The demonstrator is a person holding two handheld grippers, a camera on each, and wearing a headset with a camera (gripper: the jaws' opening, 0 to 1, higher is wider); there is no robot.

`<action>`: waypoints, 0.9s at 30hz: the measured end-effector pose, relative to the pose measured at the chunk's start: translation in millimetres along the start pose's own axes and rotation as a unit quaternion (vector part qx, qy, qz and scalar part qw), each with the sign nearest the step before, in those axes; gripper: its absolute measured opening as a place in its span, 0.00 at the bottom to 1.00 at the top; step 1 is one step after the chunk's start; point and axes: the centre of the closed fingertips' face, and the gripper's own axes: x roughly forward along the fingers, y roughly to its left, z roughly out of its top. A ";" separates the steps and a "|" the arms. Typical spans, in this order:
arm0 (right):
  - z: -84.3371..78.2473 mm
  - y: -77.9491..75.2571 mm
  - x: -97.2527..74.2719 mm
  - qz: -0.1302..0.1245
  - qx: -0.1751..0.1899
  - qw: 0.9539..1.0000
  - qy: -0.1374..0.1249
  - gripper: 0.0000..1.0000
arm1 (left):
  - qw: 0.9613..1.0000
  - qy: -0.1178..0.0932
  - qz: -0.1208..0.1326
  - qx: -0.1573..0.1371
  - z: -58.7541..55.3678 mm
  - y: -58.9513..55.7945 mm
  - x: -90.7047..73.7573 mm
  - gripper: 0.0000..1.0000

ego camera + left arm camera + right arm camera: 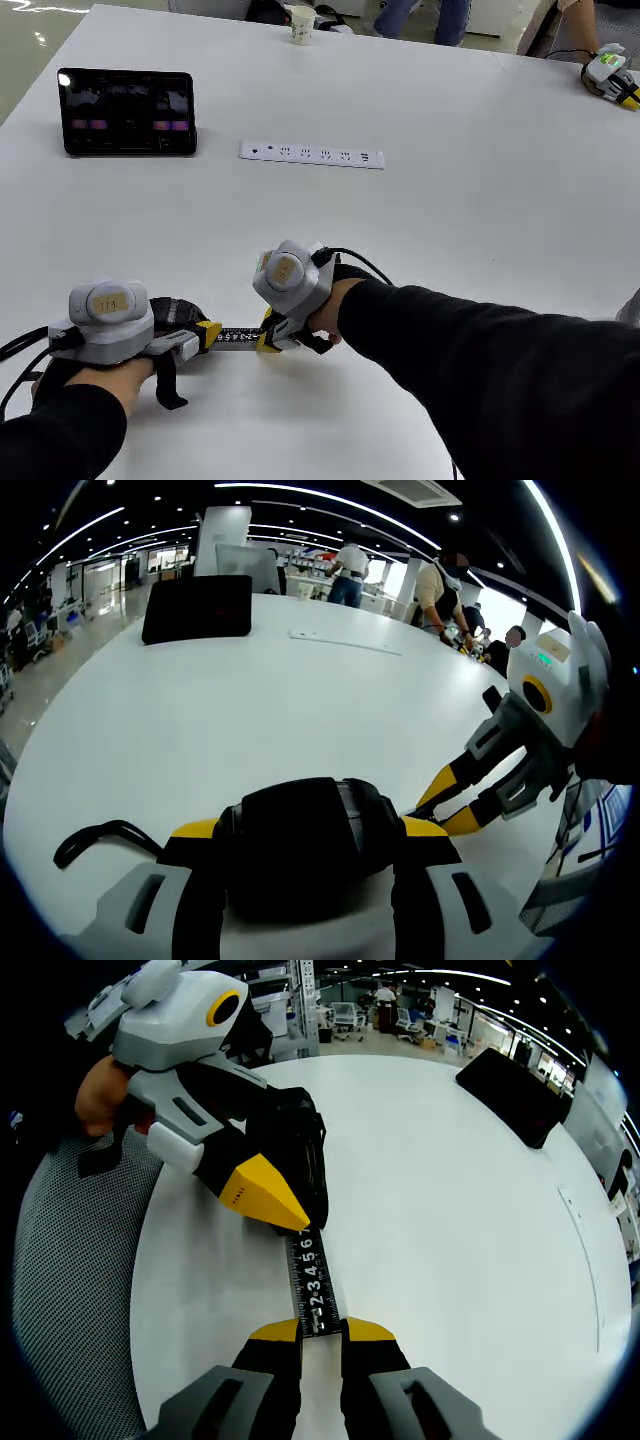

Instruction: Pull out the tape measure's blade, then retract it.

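The black tape measure (178, 312) rests on the white table at the near left, and my left gripper (190, 326) is shut on its case. In the left gripper view the case (300, 820) sits between the yellow-tipped jaws of the left gripper (305, 842). A short length of black blade (237, 337) with white numbers runs right from the case. My right gripper (268, 342) is shut on the blade's end. In the right gripper view the blade (311, 1275) leads from the right gripper (320, 1331) to the case (296, 1150), with the left gripper (262, 1198) beside it.
A dark tablet (127, 110) stands at the back left, with a white power strip (311, 154) lying mid-table. A paper cup (302, 24) sits at the far edge. A hand with another gripper (612, 76) is at the far right corner. A grey mesh chair (70, 1290) is beside the table.
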 end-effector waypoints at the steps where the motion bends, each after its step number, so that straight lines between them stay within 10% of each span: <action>1: 0.6 -0.1 0.3 0.000 -0.001 1.000 -0.001 0.11 | 1.000 0.000 0.000 0.000 0.0 -0.2 -0.2 0.63; 27: 14.5 1.0 8.9 0.003 0.006 0.999 -0.042 0.10 | 1.000 0.000 0.000 -0.002 0.4 -0.8 -0.4 0.63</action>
